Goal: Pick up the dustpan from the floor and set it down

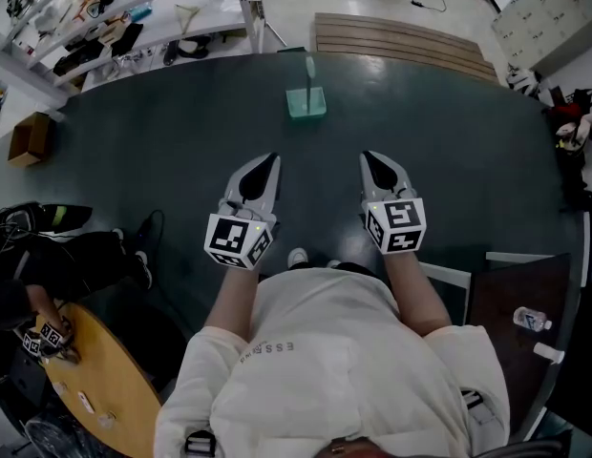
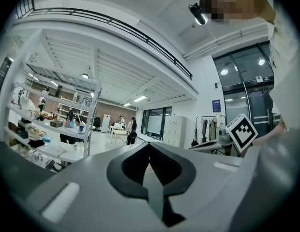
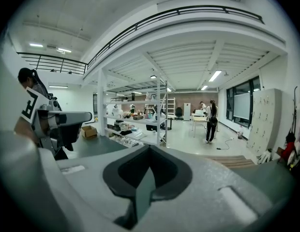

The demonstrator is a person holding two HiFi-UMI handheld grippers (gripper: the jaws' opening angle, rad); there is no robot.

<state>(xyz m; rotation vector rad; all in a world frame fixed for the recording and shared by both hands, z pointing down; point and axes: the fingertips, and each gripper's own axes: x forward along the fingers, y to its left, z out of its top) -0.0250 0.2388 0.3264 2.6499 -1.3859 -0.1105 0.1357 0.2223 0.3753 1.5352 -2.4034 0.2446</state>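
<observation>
Dustpan: pale green dustpan (image 1: 306,101) stood on the dark floor (image 1: 162,151), its thin handle showing on the far side.
Position: ahead of both grippers, well apart from each, roughly on the line between them.
Left hand-held gripper (image 1: 269,159): jaws pressed together, nothing between them.
Right hand-held gripper (image 1: 369,156): jaws also fully closed and empty, held beside the left one.
Beyond the dustpan: a slatted wooden platform (image 1: 401,41).
Far left: shelving (image 1: 134,17).
</observation>
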